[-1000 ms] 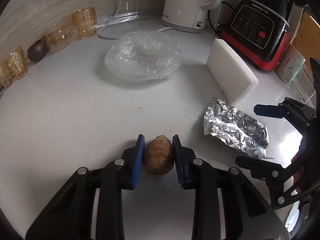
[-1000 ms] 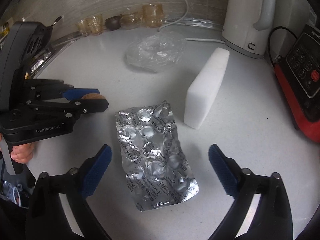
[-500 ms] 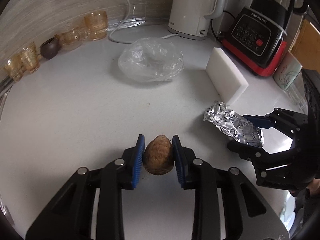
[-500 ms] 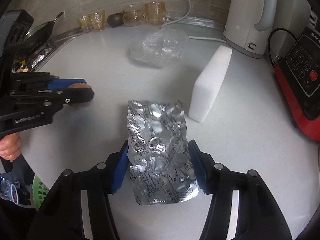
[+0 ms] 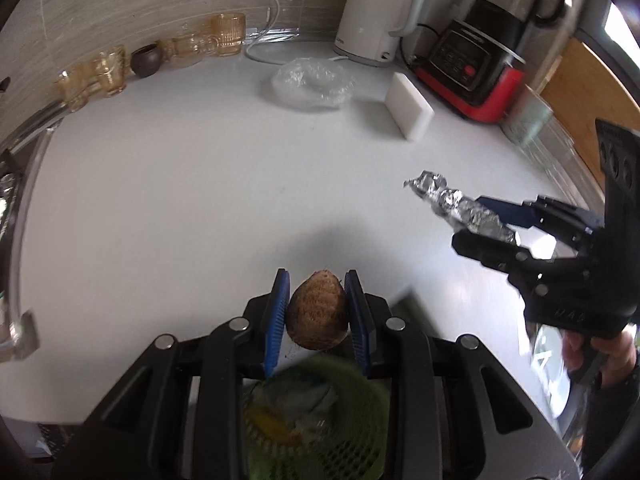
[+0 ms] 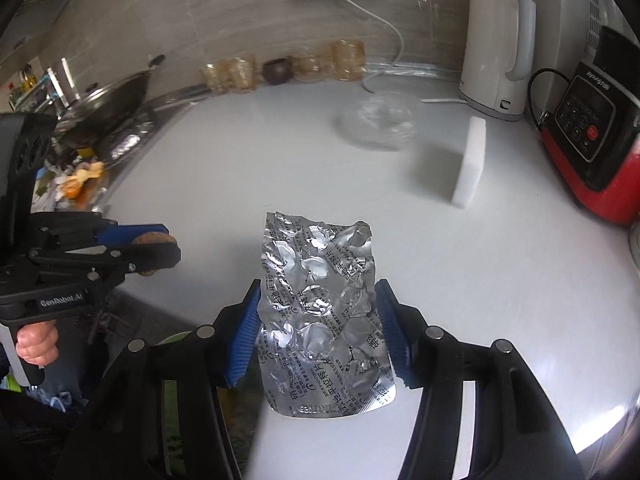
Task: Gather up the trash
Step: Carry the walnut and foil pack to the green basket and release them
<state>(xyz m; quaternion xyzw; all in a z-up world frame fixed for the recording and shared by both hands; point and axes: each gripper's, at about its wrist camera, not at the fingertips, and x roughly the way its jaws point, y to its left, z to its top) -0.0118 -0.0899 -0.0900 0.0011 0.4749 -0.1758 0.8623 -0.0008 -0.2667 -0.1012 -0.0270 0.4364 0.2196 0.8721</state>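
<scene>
White counter (image 5: 168, 200); left claw (image 5: 316, 312) grips brown nut (image 5: 317, 314); right claw (image 6: 318, 332) clamps printed blister pack (image 6: 320, 312).

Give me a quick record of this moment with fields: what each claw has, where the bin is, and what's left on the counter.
left claw: shut on a brown shell, lifted off the counter
right claw: shut on a crumpled foil pill sheet
bin: green mesh basket below the left claw, trash already inside
left on counter: clear plastic bag, white sponge block
background: white kettle, red blender base, amber glasses
</scene>
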